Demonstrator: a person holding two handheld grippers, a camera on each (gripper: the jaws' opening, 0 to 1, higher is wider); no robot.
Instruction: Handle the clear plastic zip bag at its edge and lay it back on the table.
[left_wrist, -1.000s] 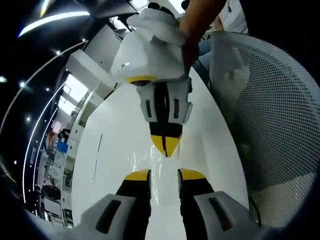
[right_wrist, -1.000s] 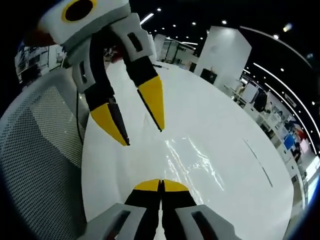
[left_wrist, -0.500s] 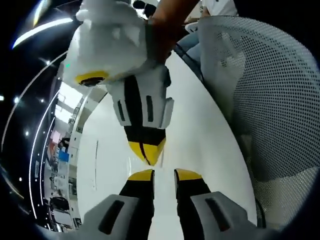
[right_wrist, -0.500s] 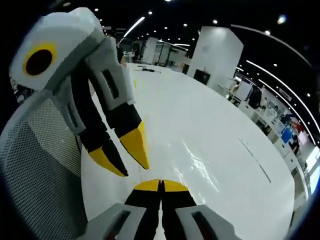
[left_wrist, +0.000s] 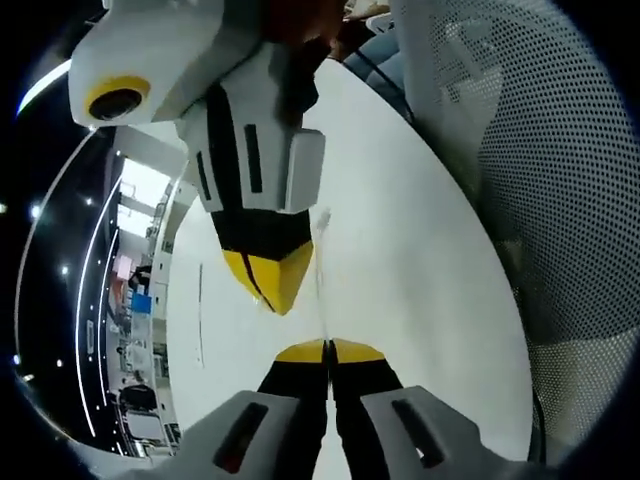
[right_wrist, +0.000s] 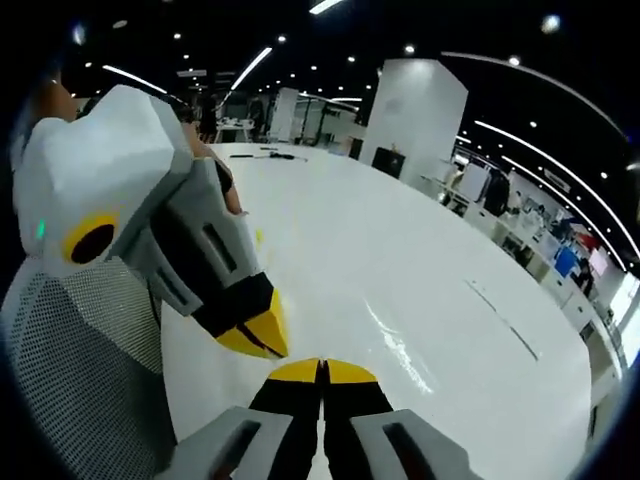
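left yellow-tipped gripper (left_wrist: 328, 352) and right yellow-tipped gripper (right_wrist: 322, 371) both pinched on the clear plastic zip bag's (right_wrist: 400, 348) edge; you hold it, laying on white table (right_wrist: 400, 250) remains.

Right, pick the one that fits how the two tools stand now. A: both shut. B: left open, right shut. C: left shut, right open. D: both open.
A: in the left gripper view the left tool has its yellow tips pressed together, and the right tool in its own view likewise, no gap.
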